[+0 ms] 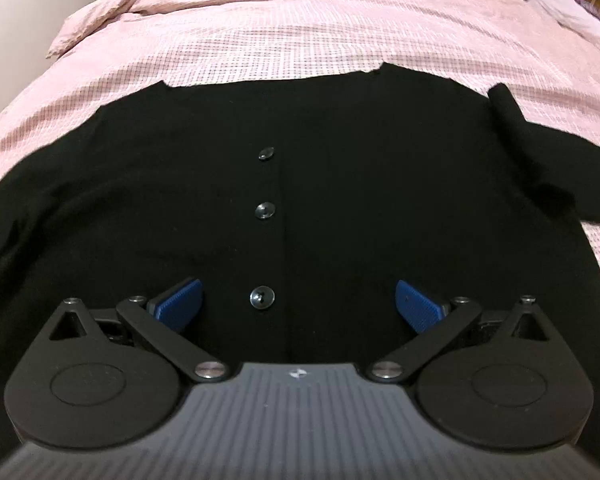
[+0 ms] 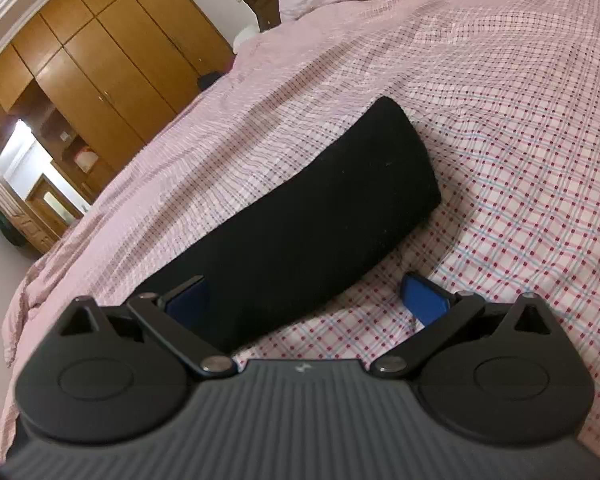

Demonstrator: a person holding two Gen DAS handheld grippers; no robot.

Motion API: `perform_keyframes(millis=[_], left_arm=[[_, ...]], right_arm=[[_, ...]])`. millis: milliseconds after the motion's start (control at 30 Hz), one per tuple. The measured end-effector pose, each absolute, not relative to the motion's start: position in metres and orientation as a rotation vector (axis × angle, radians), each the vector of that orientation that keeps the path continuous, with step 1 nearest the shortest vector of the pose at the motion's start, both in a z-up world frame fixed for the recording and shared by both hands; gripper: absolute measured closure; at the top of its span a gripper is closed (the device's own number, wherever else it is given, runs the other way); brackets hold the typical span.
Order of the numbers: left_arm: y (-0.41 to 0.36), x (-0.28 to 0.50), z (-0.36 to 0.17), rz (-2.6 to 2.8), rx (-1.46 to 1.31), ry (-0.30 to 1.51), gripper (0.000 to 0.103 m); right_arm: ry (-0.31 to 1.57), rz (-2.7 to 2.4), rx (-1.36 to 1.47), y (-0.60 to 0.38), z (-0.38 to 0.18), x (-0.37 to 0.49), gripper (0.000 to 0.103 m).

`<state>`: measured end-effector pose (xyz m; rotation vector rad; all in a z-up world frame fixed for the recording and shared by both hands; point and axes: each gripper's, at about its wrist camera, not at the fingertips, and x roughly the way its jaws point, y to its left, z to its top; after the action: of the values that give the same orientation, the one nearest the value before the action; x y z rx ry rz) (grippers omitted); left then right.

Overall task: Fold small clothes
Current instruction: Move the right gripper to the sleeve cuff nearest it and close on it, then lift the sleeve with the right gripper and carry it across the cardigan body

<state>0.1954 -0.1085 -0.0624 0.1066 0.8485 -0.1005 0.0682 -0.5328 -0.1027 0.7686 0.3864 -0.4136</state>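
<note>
Three glossy round buttons (image 1: pixel 265 211) run down a black knit cardigan (image 1: pixel 340 200) lying flat on the pink checked bed (image 1: pixel 300 40). Left gripper (image 1: pixel 298 304) hovers spread above it; right gripper (image 2: pixel 306 304) spread over its sleeve (image 2: pixel 320 208).

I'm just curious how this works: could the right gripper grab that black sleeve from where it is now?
Probably yes. The right gripper is open, its blue pads spread either side of the cardigan's black sleeve, which lies flat on the checked bedspread with nothing lying across it.

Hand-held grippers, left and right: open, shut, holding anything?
Left hand-held gripper: open, empty, above the black cardigan.
Right hand-held gripper: open, empty, over the sleeve.
</note>
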Motion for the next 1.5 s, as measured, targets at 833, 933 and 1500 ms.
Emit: perform_keyframes(millis=[833, 933, 1500], left_arm=[[-0.104, 0.192, -0.067, -0.114, 0.102, 0.843, 0.000], [-0.100, 0.189, -0.062, -0.129, 0.091, 0.855, 0.000], [-0.037, 0.147, -0.018, -0.075, 0.083, 0.839, 0.000]], right_arm=[[0.150, -0.603, 0.831, -0.600, -0.085, 0.048, 0.095], [0.176, -0.594, 0.821, -0.598, -0.082, 0.051, 0.095], [0.117, -0.180, 0.703, -0.476, 0.027, 0.111, 0.095]])
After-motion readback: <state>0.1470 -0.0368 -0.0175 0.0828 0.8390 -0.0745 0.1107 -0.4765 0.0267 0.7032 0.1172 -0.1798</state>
